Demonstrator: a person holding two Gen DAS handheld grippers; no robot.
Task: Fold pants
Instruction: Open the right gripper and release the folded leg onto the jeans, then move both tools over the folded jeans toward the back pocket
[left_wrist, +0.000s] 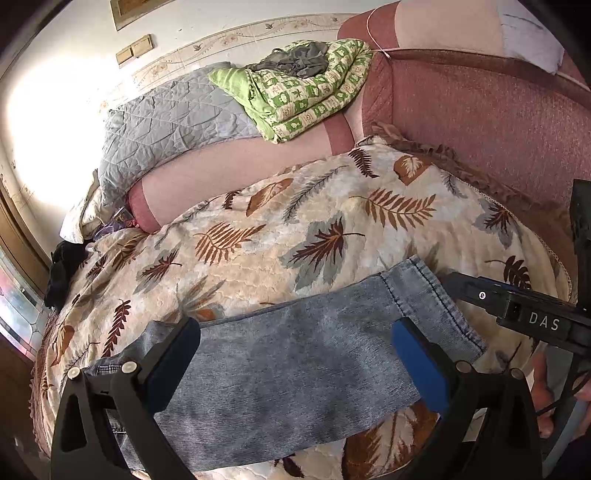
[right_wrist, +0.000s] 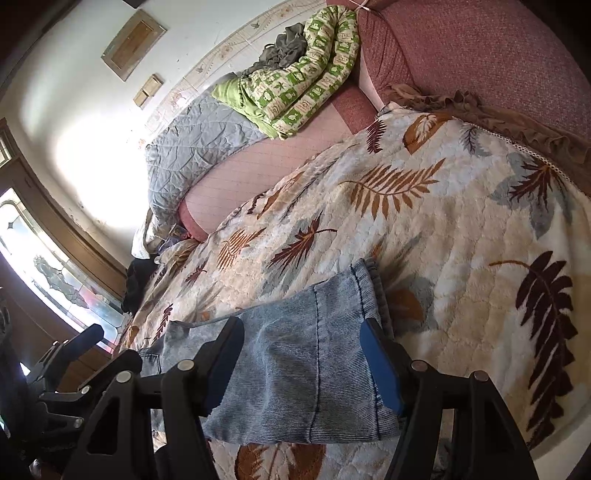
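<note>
Spread over a leaf-print blanket (right_wrist: 424, 229) on the bed, the soft, limp denim pants (left_wrist: 295, 354) lie folded beneath my left gripper (left_wrist: 295, 365) and right gripper (right_wrist: 303, 365), both open and empty; I judge the hem corners best to pinch.

Both grippers, left (left_wrist: 295, 363) and right (right_wrist: 303, 365), hover with fingers spread.
</note>
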